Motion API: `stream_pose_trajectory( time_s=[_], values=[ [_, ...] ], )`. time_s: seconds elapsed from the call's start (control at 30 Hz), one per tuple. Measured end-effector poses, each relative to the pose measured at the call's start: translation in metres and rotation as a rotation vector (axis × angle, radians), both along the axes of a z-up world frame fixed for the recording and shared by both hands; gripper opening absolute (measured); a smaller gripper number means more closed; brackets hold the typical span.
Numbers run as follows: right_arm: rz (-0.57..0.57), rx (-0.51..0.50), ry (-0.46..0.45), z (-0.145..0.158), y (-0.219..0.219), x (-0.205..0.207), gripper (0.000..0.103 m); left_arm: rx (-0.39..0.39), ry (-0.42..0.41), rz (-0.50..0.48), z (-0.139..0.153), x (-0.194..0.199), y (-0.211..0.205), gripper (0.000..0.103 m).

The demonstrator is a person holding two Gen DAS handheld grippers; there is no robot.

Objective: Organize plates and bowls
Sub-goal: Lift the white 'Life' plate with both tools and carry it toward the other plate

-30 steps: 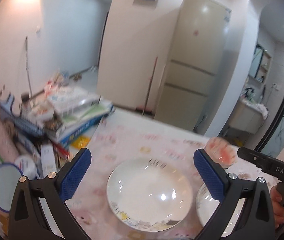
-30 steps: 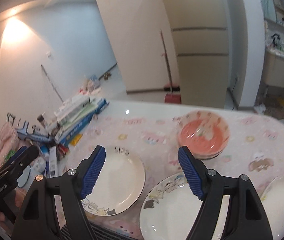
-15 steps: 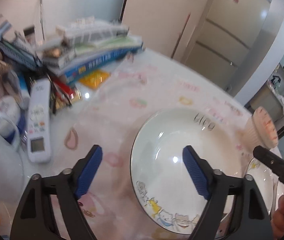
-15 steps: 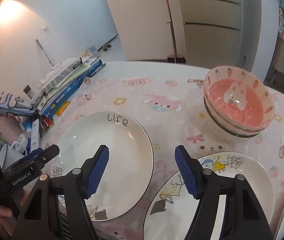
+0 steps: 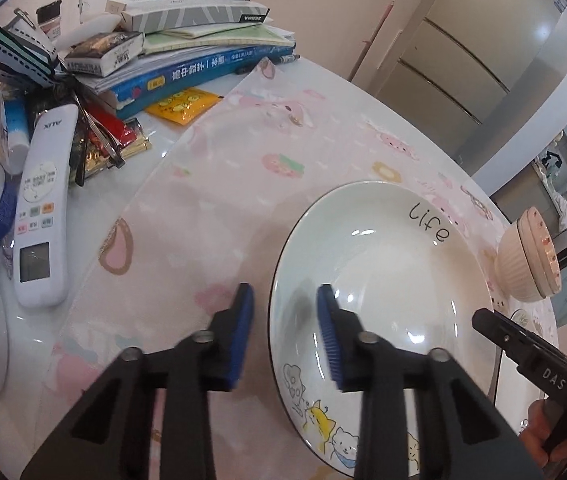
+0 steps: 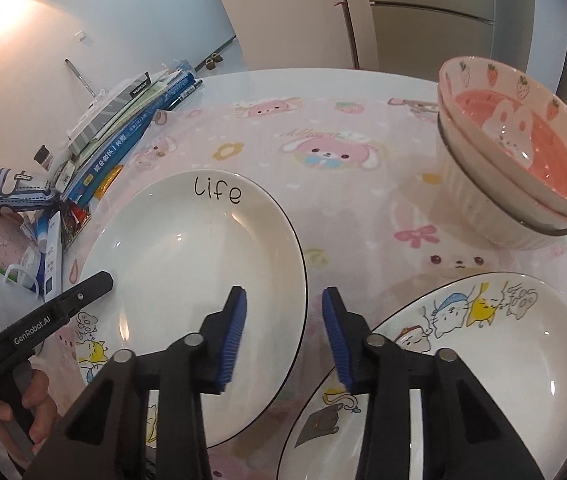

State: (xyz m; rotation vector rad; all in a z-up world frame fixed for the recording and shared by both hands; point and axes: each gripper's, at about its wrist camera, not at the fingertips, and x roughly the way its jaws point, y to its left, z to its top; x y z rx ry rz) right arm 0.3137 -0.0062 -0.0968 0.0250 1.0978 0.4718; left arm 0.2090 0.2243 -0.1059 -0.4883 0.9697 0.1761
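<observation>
Both tools (image 5: 283, 336) (image 6: 283, 336) straddle the "life" plate's (image 6: 187, 248) rim

Both hand-held tools share one build: matte black plastic frames that fork into two angular arms, each arm with triangular cut-outs and round silver pivot pins at its joints. The left gripper (image 5: 283, 328) ends in flat blue pads (image 5: 240, 336) with fine ribbing along their inner faces; the right gripper (image 6: 283, 330) carries the same ribbed blue pads (image 6: 337, 340). A slim black bar on the left tool bears white lettering "GenRobot.AI" with a small screw head beside it. The right tool's matching bar shows the white letters "DAS". Bare fingers (image 6: 37, 408) wrap a black handle; no sleeve is visible.
</observation>
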Motion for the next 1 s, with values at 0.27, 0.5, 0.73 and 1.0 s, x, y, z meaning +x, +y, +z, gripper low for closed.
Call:
stream_pose_trajectory(
  time_s=[0.27, 0.5, 0.73, 1.0],
  values=[
    [-0.002, 0.029, 0.013, -0.005, -0.001, 0.002, 0.026, 0.021, 0.003, -0.023, -0.001, 0.002, -0.005, 0.021],
    [-0.016, 0.008, -0.018, -0.004, 0.002, 0.0, 0.027, 0.058, 0.004, -0.036, -0.001, 0.003, -0.009, 0.022],
    [-0.022, -0.007, 0.037, 0.0, -0.001, 0.001, 0.027, 0.142, -0.032, -0.072, 0.009, 0.001, -0.023, 0.026],
    [-0.003, -0.007, -0.018, 0.036, -0.002, -0.016, 0.027, 0.12, -0.096, -0.029, 0.038, -0.012, -0.021, 0.026]
  ],
)
